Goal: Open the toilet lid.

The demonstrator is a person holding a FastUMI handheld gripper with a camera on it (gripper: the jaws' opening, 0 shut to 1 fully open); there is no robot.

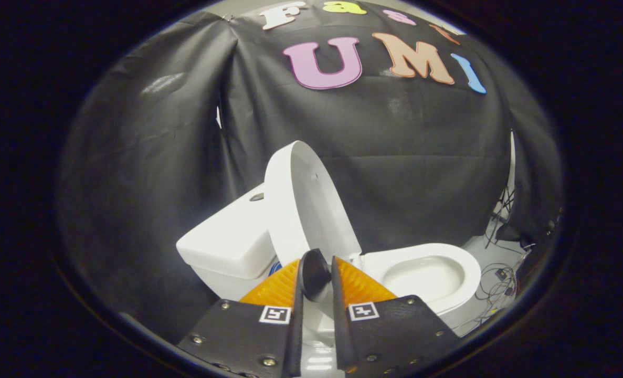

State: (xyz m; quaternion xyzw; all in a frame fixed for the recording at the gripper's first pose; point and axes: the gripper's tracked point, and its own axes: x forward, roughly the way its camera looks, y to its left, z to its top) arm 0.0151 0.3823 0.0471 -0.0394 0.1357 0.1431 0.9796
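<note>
Lid (308, 202) already raised, near upright, leaning toward tank (230, 244); seat and bowl (426, 273) exposed. Gripper (315, 275) narrowly parted, fingers straddling lid's lower edge, contact unclear. Judged remaining: release, withdraw.

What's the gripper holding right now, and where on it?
Cannot be told for sure. The gripper has its fingers nearly closed at the lower edge of the raised toilet lid, with something dark between the tips; a real pinch isn't clear.

Toilet lid (303, 202), tank (227, 244) beside it and bowl (432, 268): smooth glossy ceramic or plastic look. Wall (148, 173) behind tank: matt creased cloth.
</note>
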